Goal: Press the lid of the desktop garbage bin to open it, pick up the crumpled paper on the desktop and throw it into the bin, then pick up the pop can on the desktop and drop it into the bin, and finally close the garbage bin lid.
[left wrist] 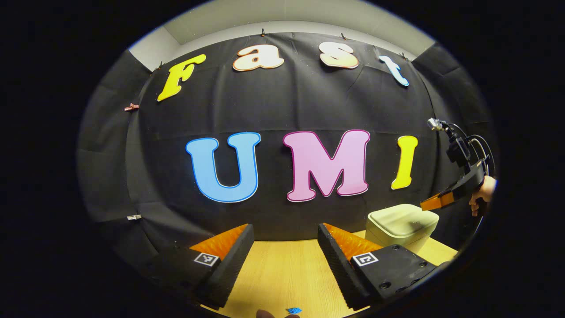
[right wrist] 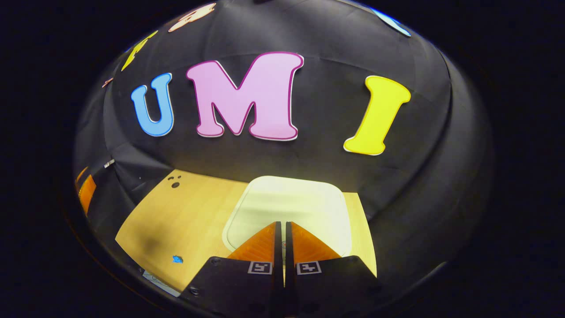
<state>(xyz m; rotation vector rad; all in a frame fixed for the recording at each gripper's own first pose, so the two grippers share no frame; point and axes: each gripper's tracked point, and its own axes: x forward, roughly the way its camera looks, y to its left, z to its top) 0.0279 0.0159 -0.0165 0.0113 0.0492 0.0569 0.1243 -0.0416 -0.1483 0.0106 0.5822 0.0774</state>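
A cream desktop bin (left wrist: pixel 401 227) with its lid down stands at the back right of the wooden table (left wrist: pixel 282 269). My right gripper (left wrist: pixel 430 204), held by a hand, hovers just above the bin's right side in the left gripper view. In the right gripper view my right gripper (right wrist: pixel 282 224) is shut, with nothing between its fingers, and its tips are over the near part of the bin lid (right wrist: pixel 291 207). My left gripper (left wrist: pixel 286 227) is open and empty above the table's middle.
A small blue mark (left wrist: pixel 293 310) lies on the table near the front edge, also seen as the blue mark (right wrist: pixel 177 259) in the right gripper view. The black cloth wall rises close behind the table. Dark spots (right wrist: pixel 175 181) sit at the far left corner.
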